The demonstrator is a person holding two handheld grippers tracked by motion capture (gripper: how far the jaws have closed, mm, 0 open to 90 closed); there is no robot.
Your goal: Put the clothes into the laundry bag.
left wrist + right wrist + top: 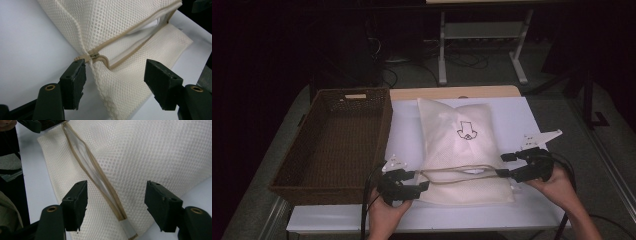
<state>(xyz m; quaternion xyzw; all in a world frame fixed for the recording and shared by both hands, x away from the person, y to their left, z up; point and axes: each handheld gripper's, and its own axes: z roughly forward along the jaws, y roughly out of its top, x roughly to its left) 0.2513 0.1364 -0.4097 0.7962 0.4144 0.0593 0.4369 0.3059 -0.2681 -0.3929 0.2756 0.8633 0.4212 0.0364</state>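
Cream mesh makes the laundry bag (pixel 462 150), which lies flat on the white surface (pixel 517 120), just beside the brown wicker basket (pixel 337 145) at its left. The basket shows nothing inside. The bag is partly unzipped, and through the gap a white thing (pixel 152 23) is visible in it; what it is I cannot tell. The bag's long axis runs away from the person, and the tan zipper (pixel 457 170) crosses it near the close end, from left to right.

The high view shows a small black drawing (pixel 466 130) on the bag. The left tool view shows the zipper slider (pixel 91 56) at the bag's edge, just beside one pad (pixel 75 80) of the left tool (pixel 419 180). The right tool view shows the other zipper end (pixel 128 230) between the spread jaws of the right tool (pixel 504 165). Both tools are open, and the pads do not press on the bag
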